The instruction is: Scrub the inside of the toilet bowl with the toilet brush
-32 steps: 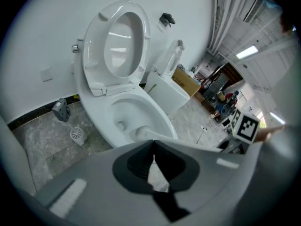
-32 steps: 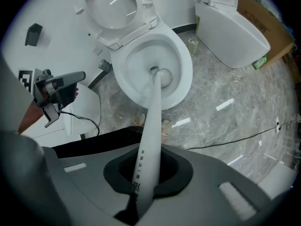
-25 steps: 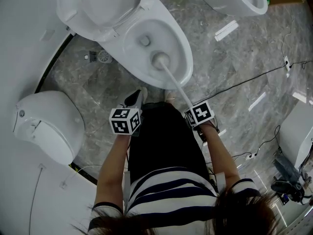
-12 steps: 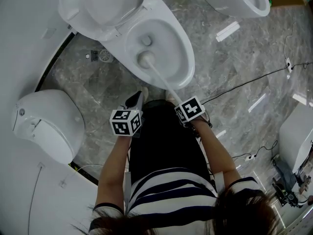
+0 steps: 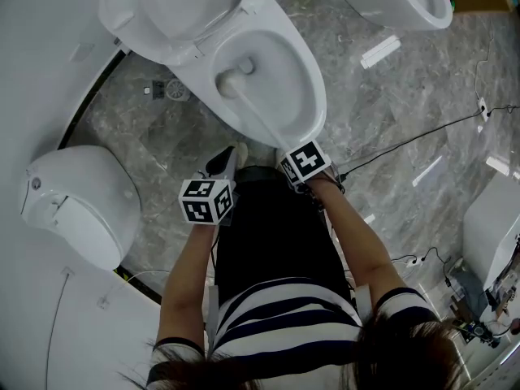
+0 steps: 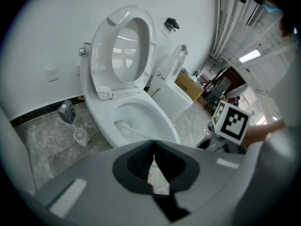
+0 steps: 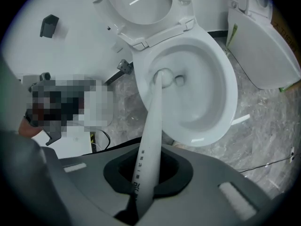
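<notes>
1. Head view: grey marble floor (image 5: 390, 96) and white fixtures all round. A toilet bowl (image 5: 315, 84) stands open just ahead of both sets of jaws, with its seat (image 5: 122, 23) tipped up behind it. The right gripper (image 5: 294, 162) is over the near rim, and the toilet brush (image 5: 229, 82) runs forward from its jaws, with the head down on the bowl's inner wall on the left. The left gripper (image 5: 213, 189) hangs beside it, clear of the bowl.

2. Left gripper view: the jaws are drawn together with nothing between them; only a sliver of floor shows through the notch. The bowl sits ahead of the jaws and a little left, with the brush lying inside it. The right gripper's marker cube (image 6: 230, 121) is off to the right of the jaws.

3. Right gripper view: the jaws are clamped on the brush's white handle, which rises straight out ahead of them. The brush head presses on the inside of the bowl, just left of the drain hole (image 7: 178, 80). Beyond the jaws to the right stands a second toilet (image 7: 268, 51).
</notes>
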